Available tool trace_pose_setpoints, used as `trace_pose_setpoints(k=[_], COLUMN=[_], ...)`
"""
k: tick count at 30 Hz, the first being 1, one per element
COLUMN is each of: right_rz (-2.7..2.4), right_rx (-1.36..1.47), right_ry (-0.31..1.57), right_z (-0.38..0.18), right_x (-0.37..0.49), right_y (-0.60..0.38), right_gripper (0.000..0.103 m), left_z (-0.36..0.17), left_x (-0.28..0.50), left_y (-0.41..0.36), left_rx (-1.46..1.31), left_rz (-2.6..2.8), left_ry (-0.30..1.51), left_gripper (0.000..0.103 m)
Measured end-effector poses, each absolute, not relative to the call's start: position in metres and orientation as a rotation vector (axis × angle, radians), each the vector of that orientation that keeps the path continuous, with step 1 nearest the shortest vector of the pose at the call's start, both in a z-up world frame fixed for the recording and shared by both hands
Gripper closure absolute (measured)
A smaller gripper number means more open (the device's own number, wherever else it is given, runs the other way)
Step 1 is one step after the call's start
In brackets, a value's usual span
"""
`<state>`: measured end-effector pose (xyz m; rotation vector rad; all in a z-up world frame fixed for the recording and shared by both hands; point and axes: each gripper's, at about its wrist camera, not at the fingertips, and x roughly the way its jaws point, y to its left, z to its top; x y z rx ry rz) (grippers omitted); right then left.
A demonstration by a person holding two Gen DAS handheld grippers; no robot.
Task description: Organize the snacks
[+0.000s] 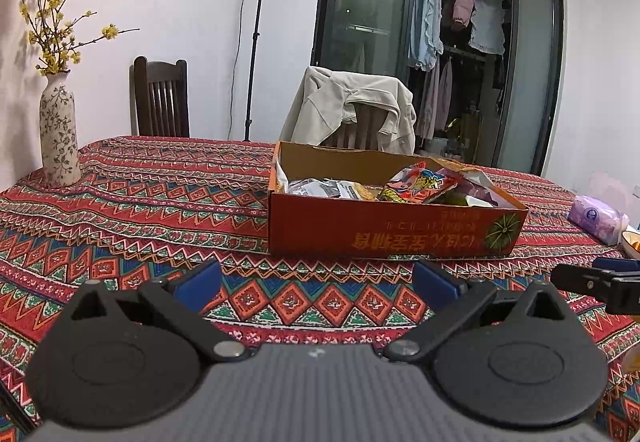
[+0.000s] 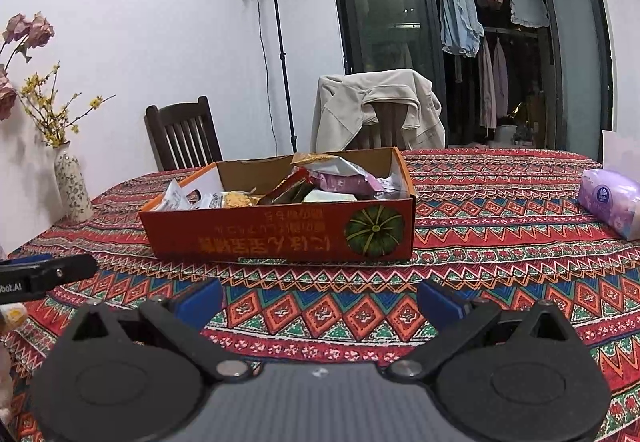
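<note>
On the patterned tablecloth (image 1: 140, 201), in the left wrist view, the left gripper (image 1: 316, 282) is spread wide and holds nothing; the box (image 1: 392, 230) of snack packets (image 1: 416, 183) stands ahead. In the right wrist view, the right gripper (image 2: 320, 304) is likewise wide apart and empty, with the box (image 2: 280, 230) ahead and a tissue pack (image 2: 612, 201) to its right.

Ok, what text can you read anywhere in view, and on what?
"bot.AI": on the left gripper body, cut off at the right view's edge.
Yellow Chinese lettering on the red box front: upside down, not legible.
Logo on the purple tissue pack: too small.
Snack packets: print blurred.
</note>
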<state>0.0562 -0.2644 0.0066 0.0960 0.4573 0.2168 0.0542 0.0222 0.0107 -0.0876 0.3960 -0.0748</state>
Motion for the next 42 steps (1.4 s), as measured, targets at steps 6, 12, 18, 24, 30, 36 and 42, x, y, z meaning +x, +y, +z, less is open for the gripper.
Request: trace_pose_setpoints(k=[6,12,18,24,30,36,42], right_rz=[0.217,0.215,0.218,0.218,0.218,0.218,0.218], right_rx=[0.094,0.094,0.093,0.092,0.091,0.092,0.091], right_ry=[0.460,0.464,0.466,0.466,0.466,0.466,0.467], right_z=[0.0058,0.0044,0.0030,0.0029,0.0030,0.0031,0.0029], right_x=[0.0573,0.0576,0.0575,0.0573,0.0573,0.0573,0.0575], right_y=[-0.2635,-0.2638,-0.2638,-0.2638,-0.2637,-0.2637,-0.2635], right_gripper=[0.000,0.000,0.000,0.000,0.000,0.000,0.000], left_z=[0.0096,0.0086,0.0081,0.0080,0.0080,0.0080,0.0075], left_x=[0.0549,0.0548,0.0544,0.0546,0.0545,0.0545,0.0549], left_y=[0.0229,0.0217,0.0197,0.0200,0.0199,0.0200,0.0200], left_rx=[-0.091,-0.090,-0.088,-0.088,-0.088,-0.088,-0.088], left_rz=[-0.077,-0.080,-0.081,-0.081,-0.081,-0.081,-0.082], left_ry=[0.402,0.407,0.408,0.408,0.408,0.408,0.410], left_gripper=[0.000,0.000,0.000,0.000,0.000,0.000,0.000])
